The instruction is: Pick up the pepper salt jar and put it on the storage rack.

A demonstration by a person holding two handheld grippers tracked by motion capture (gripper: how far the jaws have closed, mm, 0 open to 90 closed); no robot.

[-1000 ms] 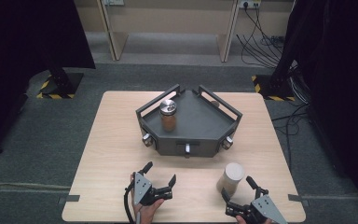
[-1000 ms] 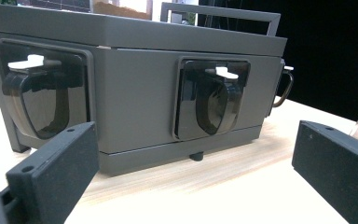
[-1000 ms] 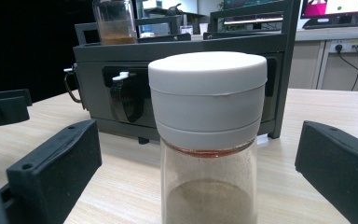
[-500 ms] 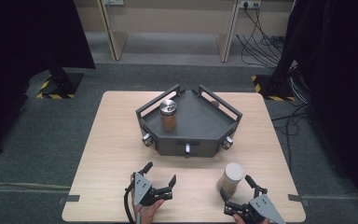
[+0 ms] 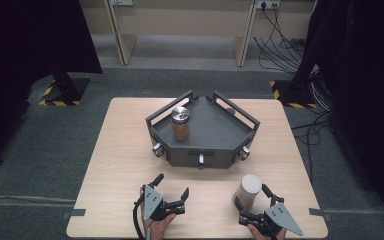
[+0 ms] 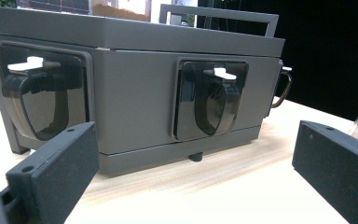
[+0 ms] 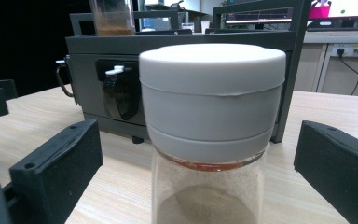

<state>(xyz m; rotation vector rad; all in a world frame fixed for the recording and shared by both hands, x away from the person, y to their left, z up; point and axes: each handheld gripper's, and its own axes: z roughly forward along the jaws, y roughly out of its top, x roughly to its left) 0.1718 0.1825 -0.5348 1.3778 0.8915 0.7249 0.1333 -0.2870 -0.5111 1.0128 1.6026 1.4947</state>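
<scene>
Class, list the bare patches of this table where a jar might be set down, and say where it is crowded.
Free: the strip left of the grey rack, out to the table edge; the strip to its right; the middle front between the left gripper and the white-lidded jar. Crowded: the right front corner, where the right gripper brackets that jar.

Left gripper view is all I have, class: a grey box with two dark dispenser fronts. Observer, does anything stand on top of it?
Observer: Yes, a jar with a silver lid stands on the grey box.
Operator: Is another jar near?
Observer: A white-lidded jar stands on the table, between the right gripper's open jaws.
Operator: Contents?
Observer: Brownish powder, low in the glass.
</scene>
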